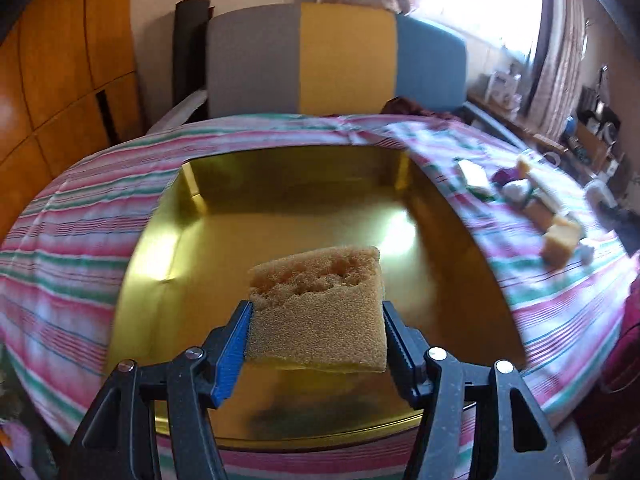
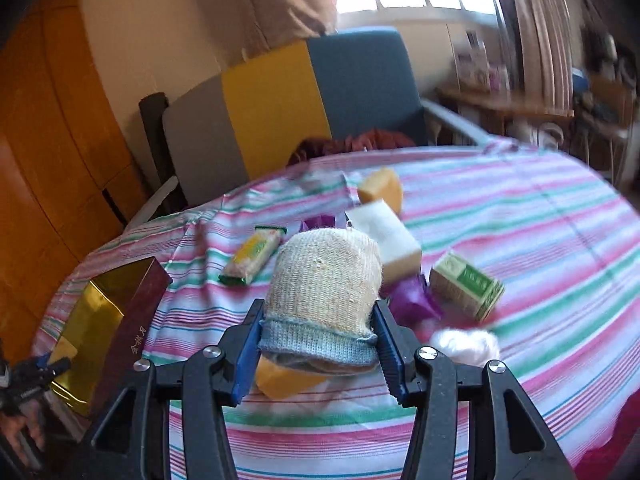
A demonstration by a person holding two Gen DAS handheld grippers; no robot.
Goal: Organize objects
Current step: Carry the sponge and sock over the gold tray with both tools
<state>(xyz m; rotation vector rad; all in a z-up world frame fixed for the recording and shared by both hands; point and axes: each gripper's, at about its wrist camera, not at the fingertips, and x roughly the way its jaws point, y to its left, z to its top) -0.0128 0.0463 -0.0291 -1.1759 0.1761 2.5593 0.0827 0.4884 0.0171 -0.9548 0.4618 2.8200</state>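
Sponge (image 1: 320,304), soft, light and springy, we judge best pinched across its near edge, as our left tool (image 1: 318,332), tilted downward, grips it over the gold box (image 1: 224,216), while our right tool (image 2: 318,340), also angled down, clamps a knitted scrubber (image 2: 324,280) above the striped bed (image 2: 520,240).
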